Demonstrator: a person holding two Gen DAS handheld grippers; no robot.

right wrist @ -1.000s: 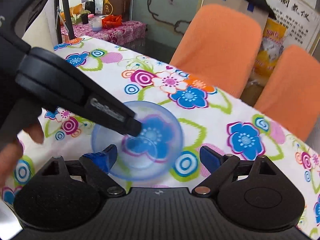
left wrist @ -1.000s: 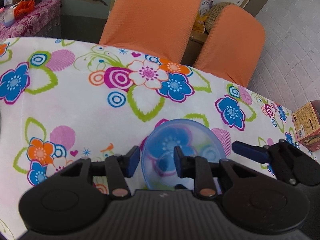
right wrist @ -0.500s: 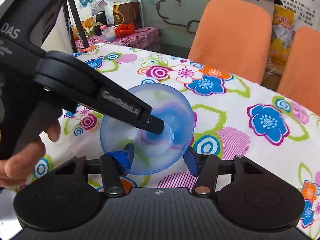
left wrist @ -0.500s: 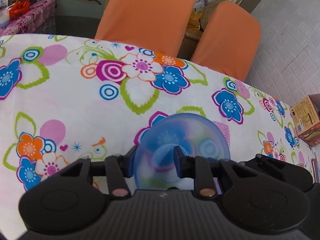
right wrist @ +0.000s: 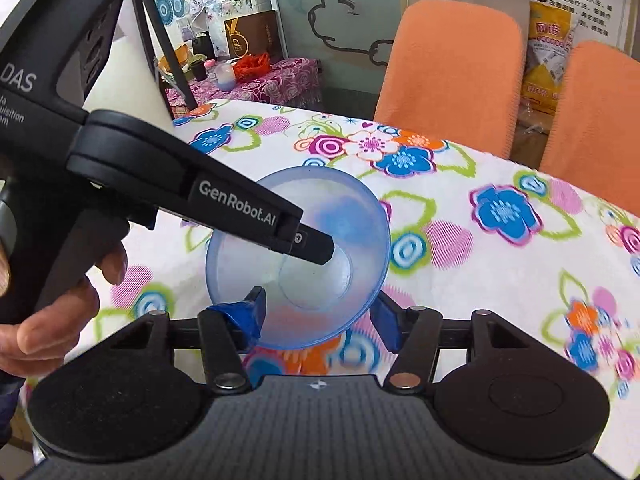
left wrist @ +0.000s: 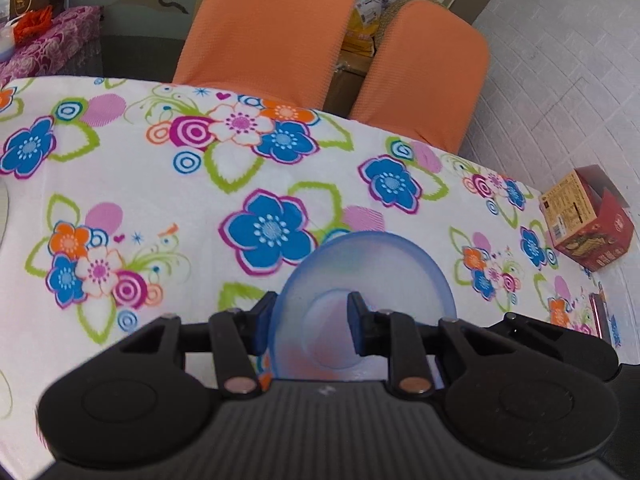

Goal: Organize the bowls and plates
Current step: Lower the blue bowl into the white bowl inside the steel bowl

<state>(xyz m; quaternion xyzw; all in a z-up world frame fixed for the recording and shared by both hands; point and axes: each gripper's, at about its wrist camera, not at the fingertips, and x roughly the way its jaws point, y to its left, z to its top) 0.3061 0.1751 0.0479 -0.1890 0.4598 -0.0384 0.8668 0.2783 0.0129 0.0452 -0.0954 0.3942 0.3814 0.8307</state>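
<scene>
Bowl: translucent blue bowl point(right wrist: 298, 264) tilted, lower centre of both views, lifted off the floral counter point(left wrist: 168, 184).
Left gripper point(left wrist: 312, 322): fingers pinching its rim.
Right gripper point(right wrist: 320, 322): fingers spread around it.
Progress: early; no stack visible.

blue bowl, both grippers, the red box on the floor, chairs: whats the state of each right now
blue bowl: tilted, lifted off the tablecloth
left gripper: shut on the bowl wall
right gripper: fingers either side of the bowl, contact unclear
red box: on the floor, flap up
orange chairs: unoccupied
</scene>
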